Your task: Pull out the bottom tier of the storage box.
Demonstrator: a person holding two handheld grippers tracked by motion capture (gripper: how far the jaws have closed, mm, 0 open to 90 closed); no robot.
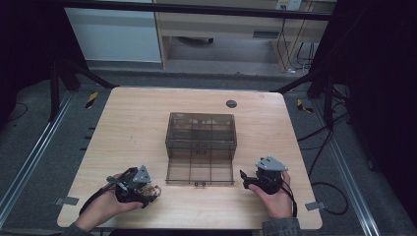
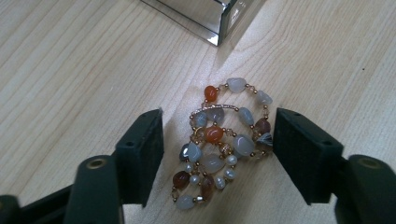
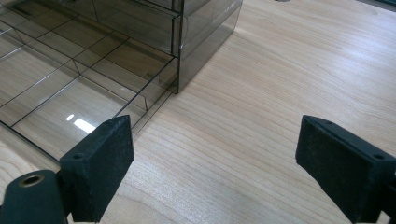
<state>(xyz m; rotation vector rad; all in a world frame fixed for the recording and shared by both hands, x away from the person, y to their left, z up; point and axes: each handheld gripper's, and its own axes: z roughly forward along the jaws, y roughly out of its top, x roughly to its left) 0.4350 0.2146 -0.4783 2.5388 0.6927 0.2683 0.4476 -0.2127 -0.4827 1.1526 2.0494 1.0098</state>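
Left gripper (image 2: 218, 140), coiled multicoloured bead bracelet (image 2: 224, 140)

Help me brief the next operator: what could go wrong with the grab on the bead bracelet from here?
The bead bracelet lies in a loose, coiled heap on the table between the left gripper's open jaws, so closing may catch only some beads and leave loops dangling. Dangling strands could then snag on the clear box's dividers.

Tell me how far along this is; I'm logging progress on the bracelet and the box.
Done: the smoky clear compartment box stands open, its lid flat on the table. In hand: the left gripper straddles the beaded bracelet, pads not yet touching the beads. Left: grasping and lifting it, probably into a compartment. The right gripper rests open beside the lid.
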